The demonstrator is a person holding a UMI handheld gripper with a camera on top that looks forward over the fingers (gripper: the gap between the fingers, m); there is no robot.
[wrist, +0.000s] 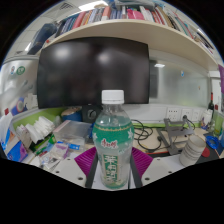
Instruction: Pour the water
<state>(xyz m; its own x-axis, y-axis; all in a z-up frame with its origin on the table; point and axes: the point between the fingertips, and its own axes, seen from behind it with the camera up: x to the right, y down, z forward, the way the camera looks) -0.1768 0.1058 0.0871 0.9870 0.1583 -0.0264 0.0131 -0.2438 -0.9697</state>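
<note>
A clear plastic bottle (111, 145) with a white cap and a green label stands upright between my two fingers. The magenta pads show at either side of it, the left one (87, 159) and the right one (140, 160), and both press against the bottle's lower body. My gripper (112, 172) is shut on the bottle. The bottle's base is hidden below the fingers. The bottle is held above the desk, in front of a dark monitor.
A large black monitor (92, 70) stands behind the bottle under a shelf of books (120, 15). The desk is cluttered: boxes and papers (45, 135) at the left, cables and a white cup (193, 147) at the right.
</note>
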